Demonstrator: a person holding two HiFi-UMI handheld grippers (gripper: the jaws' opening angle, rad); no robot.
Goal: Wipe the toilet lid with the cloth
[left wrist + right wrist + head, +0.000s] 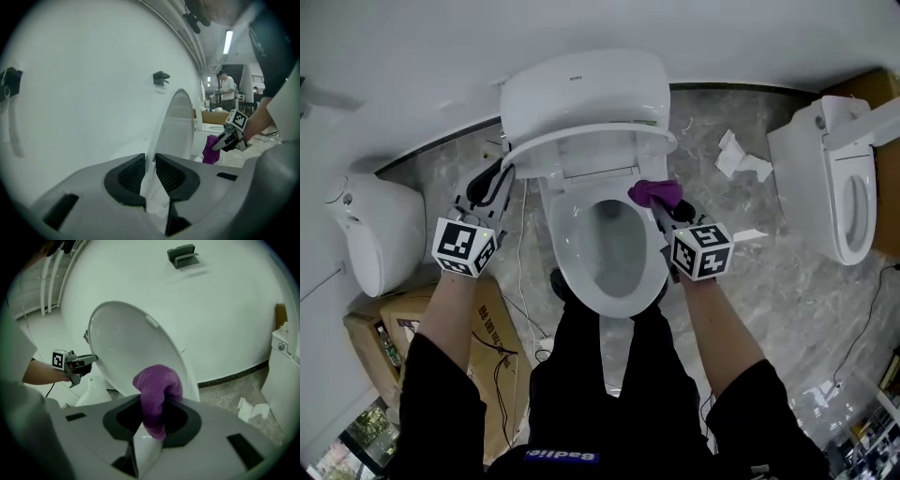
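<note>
**Cloth poised just short of the lid's right side**

The toilet lid (pixel 581 94) stands part-raised over the bowl (pixel 614 248), its long axis running away from the person. Its left edge sits between the jaws of the left gripper (pixel 501 176), which are closed on it, steadying it. The purple cloth (pixel 157 394) is bunched in the clamped jaws of the right gripper (pixel 664 206), low at the lid's right side. From that gripper the lid's bowl-facing surface lies straight ahead and slightly up. Contact cannot be told. The right hand is the wiping one; I judge the next move to be a short push forward, then strokes along the long axis.
</note>
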